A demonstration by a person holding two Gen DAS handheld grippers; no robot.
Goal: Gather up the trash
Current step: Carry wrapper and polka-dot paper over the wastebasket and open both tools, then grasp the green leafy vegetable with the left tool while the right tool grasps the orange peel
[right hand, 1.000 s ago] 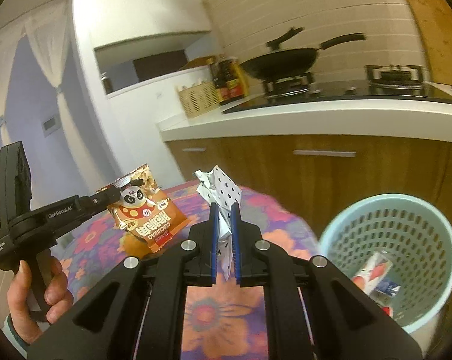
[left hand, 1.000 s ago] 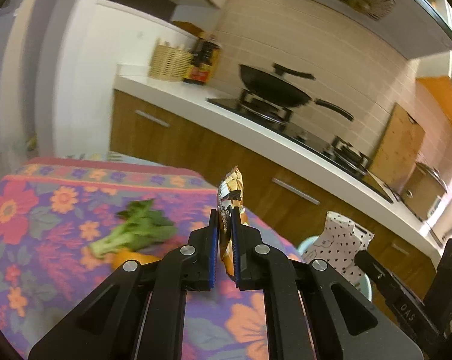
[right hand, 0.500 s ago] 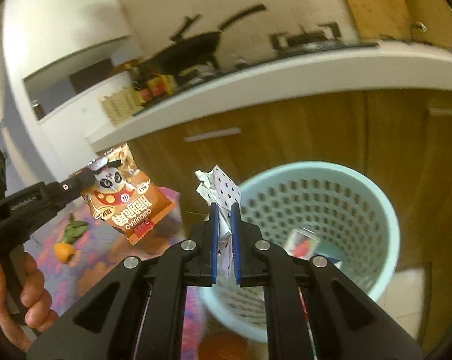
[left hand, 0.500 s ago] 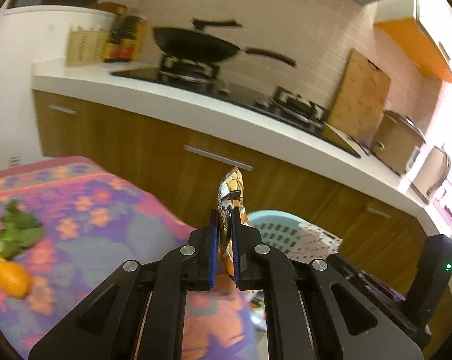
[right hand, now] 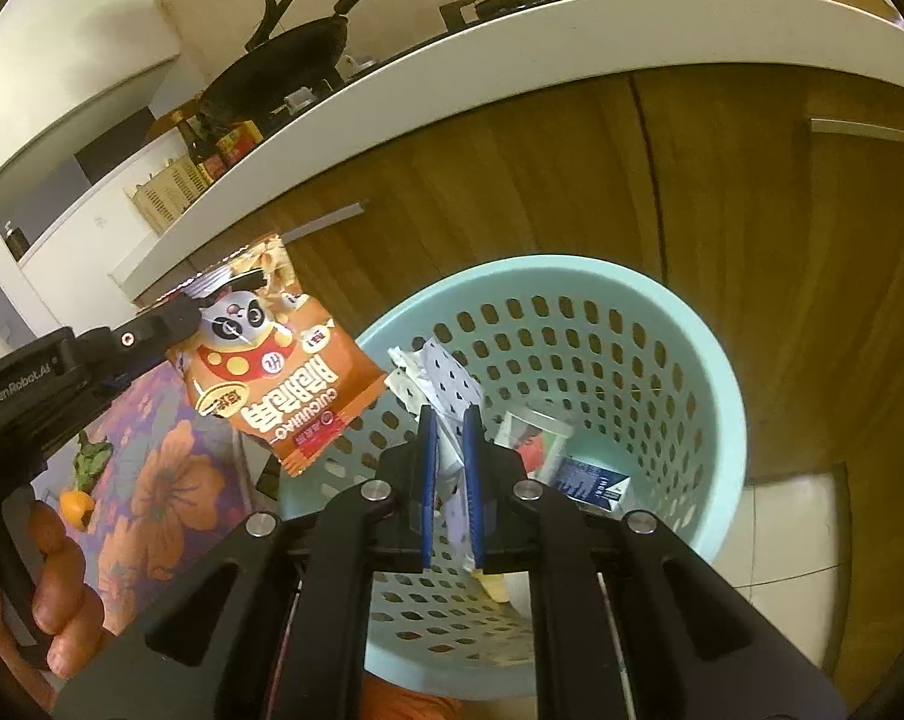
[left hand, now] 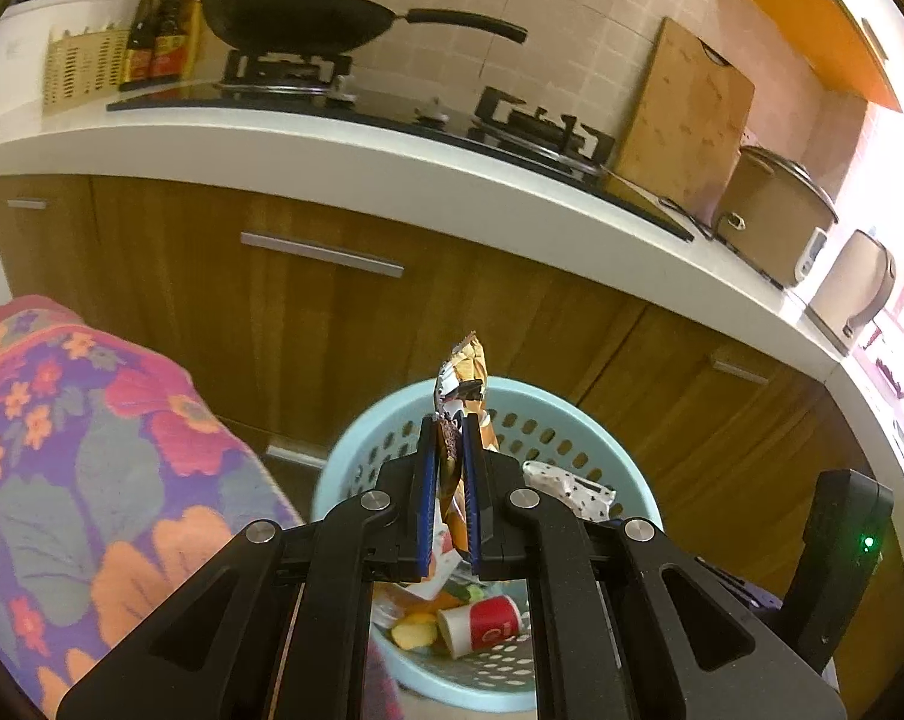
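Right wrist: right gripper (right hand: 450,420) clamping spotted paper scrap (right hand: 446,378), left gripper (left hand: 450,429) clamping snack bag (left hand: 467,372), both above wastebasket (right hand: 716,372); release pending.

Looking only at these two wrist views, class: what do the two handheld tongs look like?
Both are matte black plastic. The left tongs and right tongs have angular black arms with round silver screws and blue pads inside the fingers. The left one's body reads GenRobot.AI in white; the right one's handle shows a small green light.
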